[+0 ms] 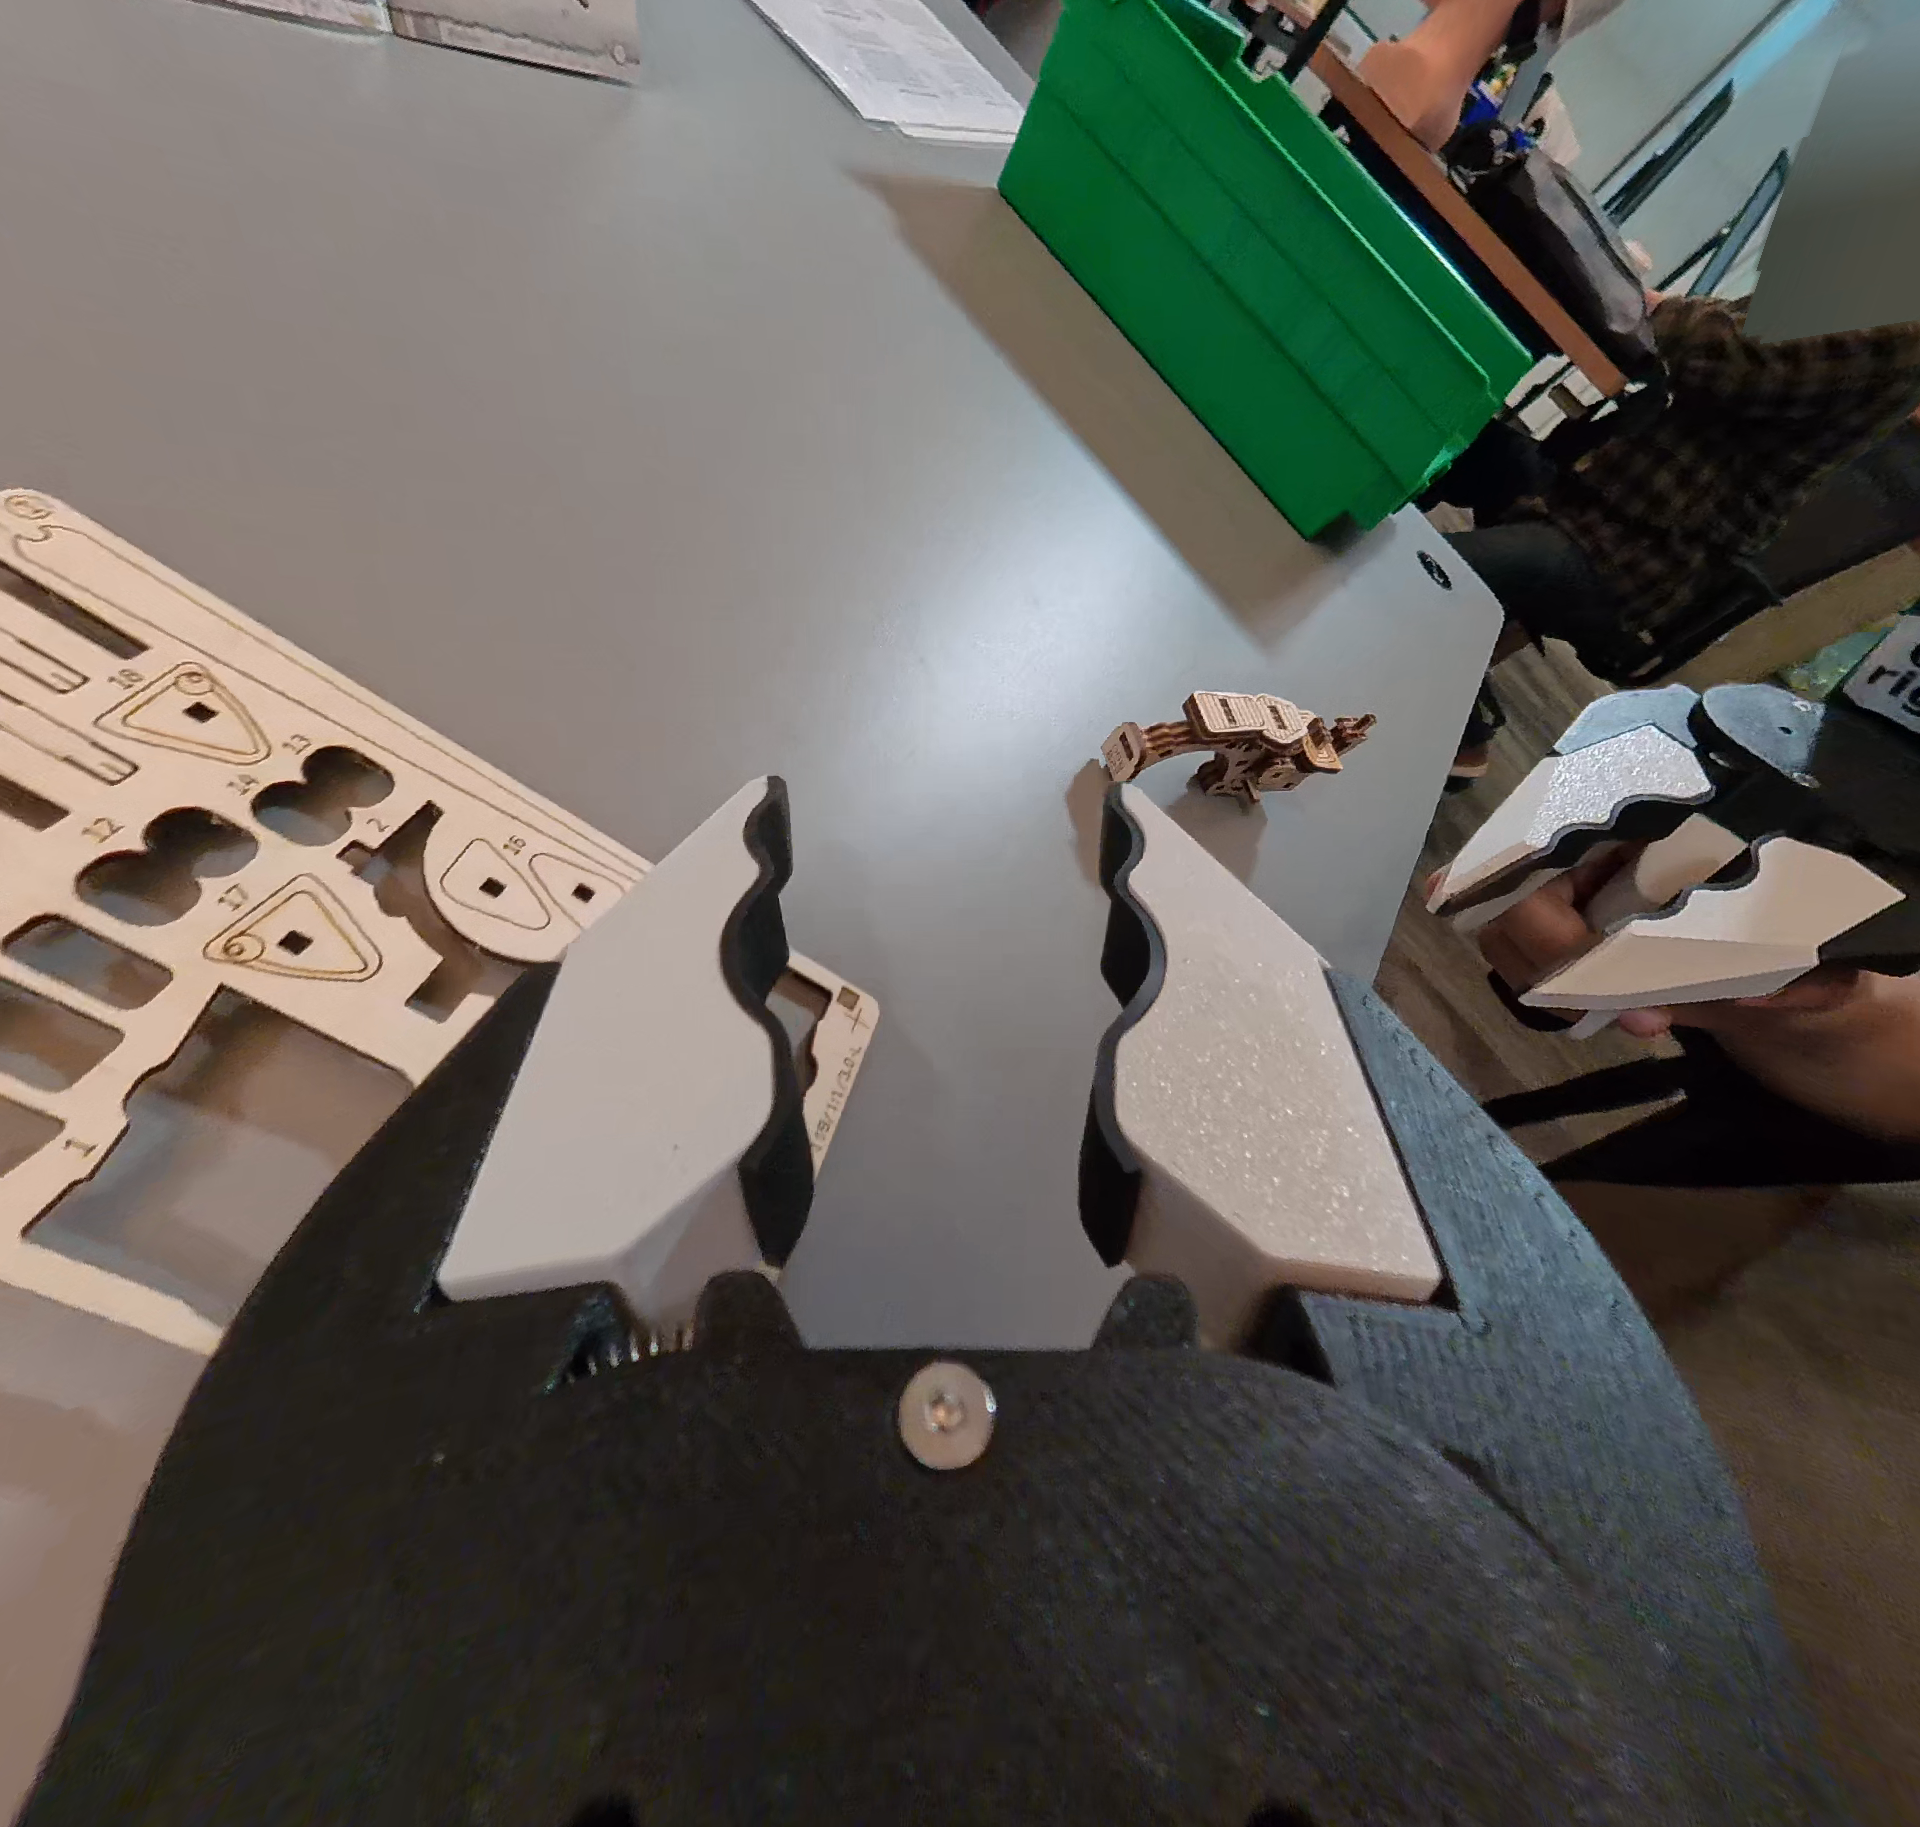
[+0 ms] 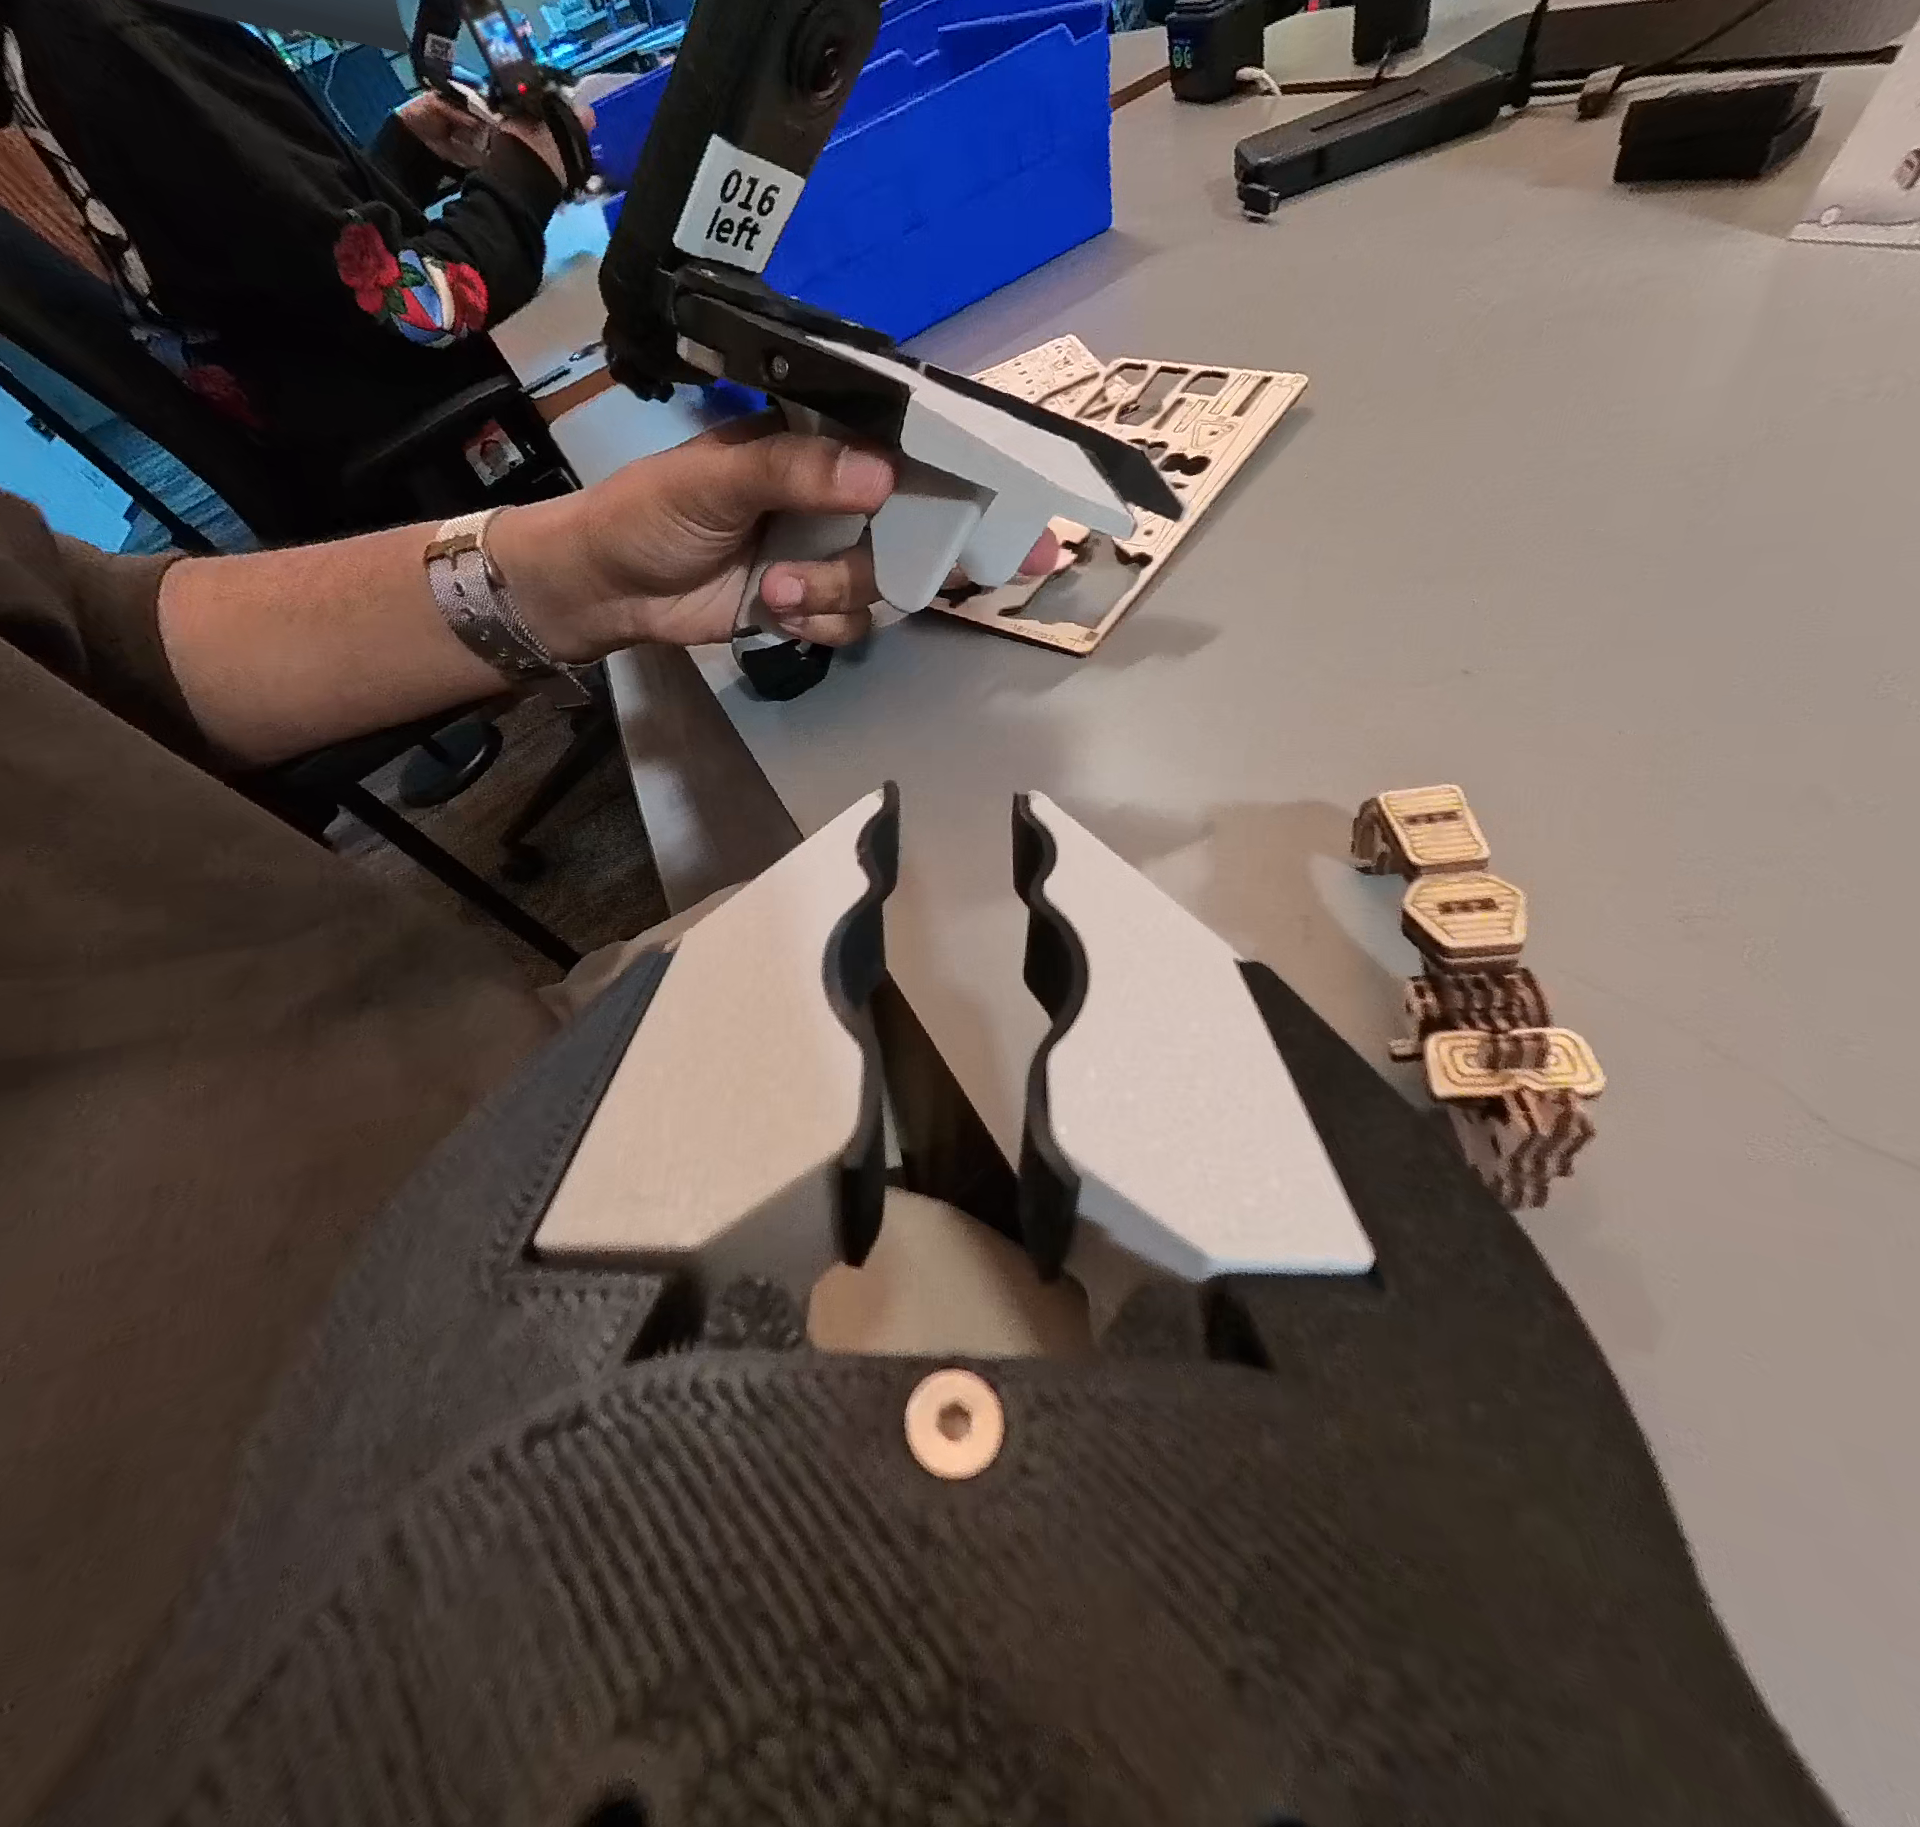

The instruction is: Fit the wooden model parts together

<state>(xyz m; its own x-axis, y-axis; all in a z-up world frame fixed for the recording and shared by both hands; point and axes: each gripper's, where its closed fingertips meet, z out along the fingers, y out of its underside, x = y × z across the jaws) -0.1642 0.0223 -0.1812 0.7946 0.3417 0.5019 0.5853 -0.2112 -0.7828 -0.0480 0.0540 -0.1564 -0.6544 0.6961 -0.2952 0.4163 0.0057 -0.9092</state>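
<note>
Left wrist view first: my left gripper (image 1: pixel 945 801) hangs over the grey table (image 1: pixel 623 427) with its fingers spread wide and nothing between them. Just under my left finger lies the flat wooden parts sheet (image 1: pixel 260 873), many of its slots already punched out. Ahead and slightly right stands the small wooden model (image 1: pixel 1236 754), part-built, alone near the table's edge — well apart from the sheet. Off the table edge to the right my right gripper (image 1: pixel 1538 956) hovers, empty too. Farther back sits a green bin (image 1: pixel 1247 260), with printed papers (image 1: pixel 842 1) beyond.

From the right wrist, my right gripper (image 2: pixel 956 801) shows a narrower gap, clamping nothing, and the model (image 2: pixel 1475 988) stands just to its right — a blue bin (image 2: pixel 935 146) sits at the far side.
</note>
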